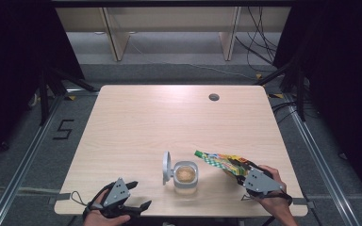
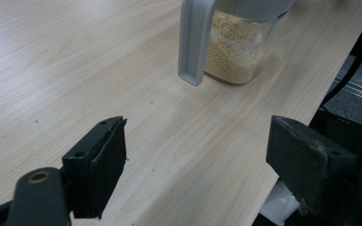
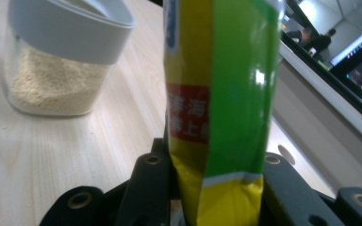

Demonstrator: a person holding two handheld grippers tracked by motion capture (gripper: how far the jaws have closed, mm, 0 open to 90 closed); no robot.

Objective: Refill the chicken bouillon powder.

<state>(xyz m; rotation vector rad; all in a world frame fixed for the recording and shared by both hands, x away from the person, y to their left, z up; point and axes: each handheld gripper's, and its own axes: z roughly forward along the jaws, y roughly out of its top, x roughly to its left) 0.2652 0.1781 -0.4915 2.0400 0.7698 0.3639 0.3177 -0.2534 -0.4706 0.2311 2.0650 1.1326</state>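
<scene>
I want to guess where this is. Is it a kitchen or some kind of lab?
Probably a lab or test room, not a kitchen. The wooden table stands in a metal frame, cables trail on the floor, and the hands hold a left gripper and right gripper.

a "5" marked on the floor (image 1: 63,129) — the packet (image 3: 221,94) bears chinese characters, possibly "海".

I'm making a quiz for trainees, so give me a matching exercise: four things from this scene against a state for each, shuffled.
Things:
1. jar
2. lid
3. bag
4. left gripper

States:
A. clamped in the right gripper
B. flipped up, standing open
C. open, holding nothing
D. holds pale grains

Pairs: 1-D, 2-B, 3-A, 4-C
</scene>
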